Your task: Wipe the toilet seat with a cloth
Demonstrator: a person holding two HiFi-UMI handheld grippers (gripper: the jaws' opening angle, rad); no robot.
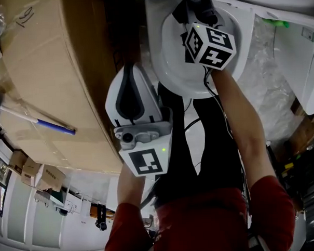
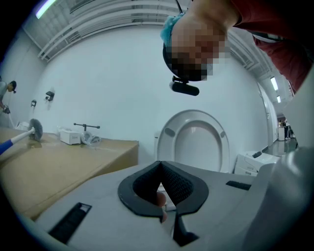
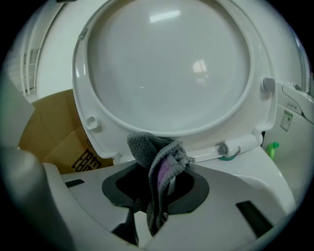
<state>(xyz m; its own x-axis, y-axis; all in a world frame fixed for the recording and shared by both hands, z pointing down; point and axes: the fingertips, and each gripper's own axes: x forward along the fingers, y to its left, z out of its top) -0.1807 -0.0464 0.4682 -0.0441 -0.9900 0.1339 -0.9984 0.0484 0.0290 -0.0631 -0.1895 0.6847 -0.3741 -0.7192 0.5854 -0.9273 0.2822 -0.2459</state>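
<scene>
The right gripper (image 3: 157, 196) is clamped on the grey-purple cloth (image 3: 154, 157), the raised toilet seat (image 3: 93, 122) just ahead of it; the left gripper (image 2: 162, 196) is closed, seemingly empty, the seat well ahead

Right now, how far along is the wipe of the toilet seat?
Done: the cloth is picked up, and the toilet seat stands raised. In hand: the right gripper has its tongs shut on the cloth, held close to the seat's lower rim by the hinge; whether they touch cannot be told. The left gripper is shut, back from the toilet. Left: the wipe itself; no wiped patch shows.
</scene>
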